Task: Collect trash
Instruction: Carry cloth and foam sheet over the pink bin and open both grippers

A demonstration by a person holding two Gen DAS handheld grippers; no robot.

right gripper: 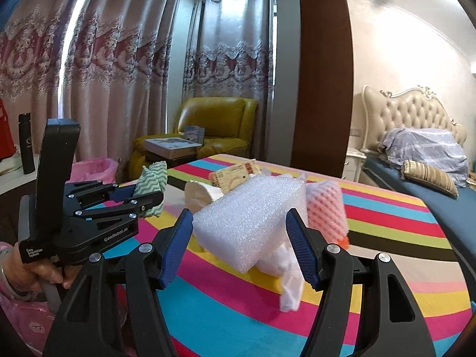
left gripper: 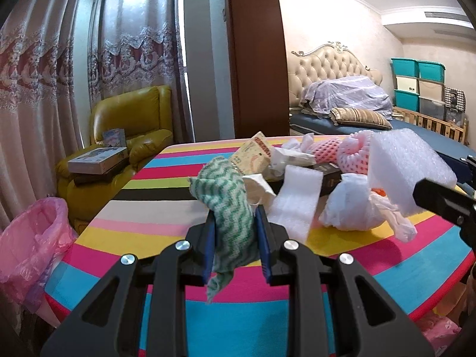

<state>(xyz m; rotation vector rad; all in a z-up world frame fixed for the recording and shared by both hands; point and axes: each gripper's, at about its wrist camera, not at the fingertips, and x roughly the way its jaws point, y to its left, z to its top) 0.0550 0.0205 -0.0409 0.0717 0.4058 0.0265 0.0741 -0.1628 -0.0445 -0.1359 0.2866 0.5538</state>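
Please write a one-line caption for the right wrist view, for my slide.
Right gripper holds a white foam block above the striped table; left gripper clamps a green-and-white cloth.

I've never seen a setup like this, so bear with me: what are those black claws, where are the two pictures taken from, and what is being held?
No robot here: a person holds a two-finger claw in each hand, each carrying a camera that looks along its fingers. One picture is from the left claw, shut on a green cloth. The other is from the right claw, gripping a white foam block; there a hand holds the left claw. On the striped table lies more trash: pink foam net, a yellow packet. A pink-lined bin stands beside it.
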